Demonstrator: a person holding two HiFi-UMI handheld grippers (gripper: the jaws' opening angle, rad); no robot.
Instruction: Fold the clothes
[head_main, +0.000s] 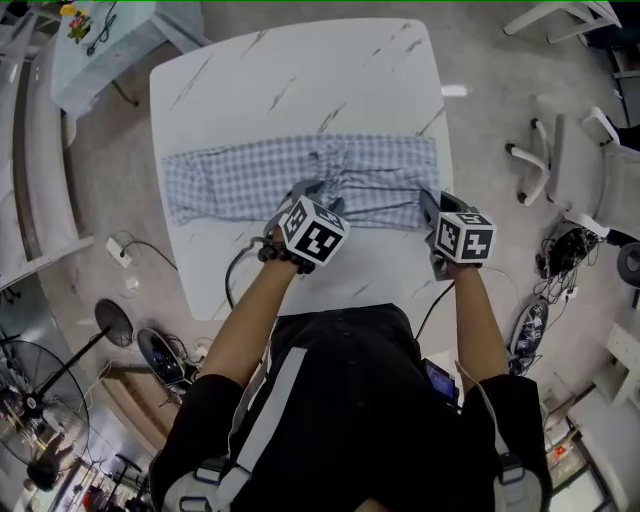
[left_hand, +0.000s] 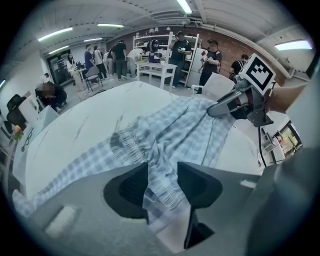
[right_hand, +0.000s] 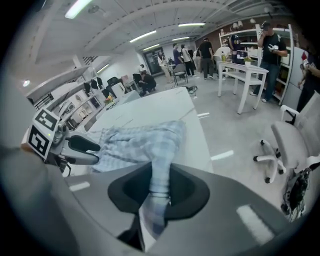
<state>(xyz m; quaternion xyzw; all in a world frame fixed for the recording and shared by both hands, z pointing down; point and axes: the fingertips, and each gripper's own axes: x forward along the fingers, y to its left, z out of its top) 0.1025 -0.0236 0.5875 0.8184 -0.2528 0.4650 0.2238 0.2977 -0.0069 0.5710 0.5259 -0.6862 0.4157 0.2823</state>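
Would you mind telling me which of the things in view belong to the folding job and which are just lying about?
Part of the job: checked garment; white table beneath it; left gripper and right gripper, both clamped on the garment.

Just lying about: office chair; floor fan; power strip on the floor; side table.

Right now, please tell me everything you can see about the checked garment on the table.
The checked garment looks like soft, thin fabric with a small blue-and-white check. It lies stretched lengthwise across the white marbled table, mostly flat, with some wrinkles and a gathered, puckered band near its middle. Its near edge is pinched in two places: the left gripper holds it near the middle, and the right gripper holds it at its right end.
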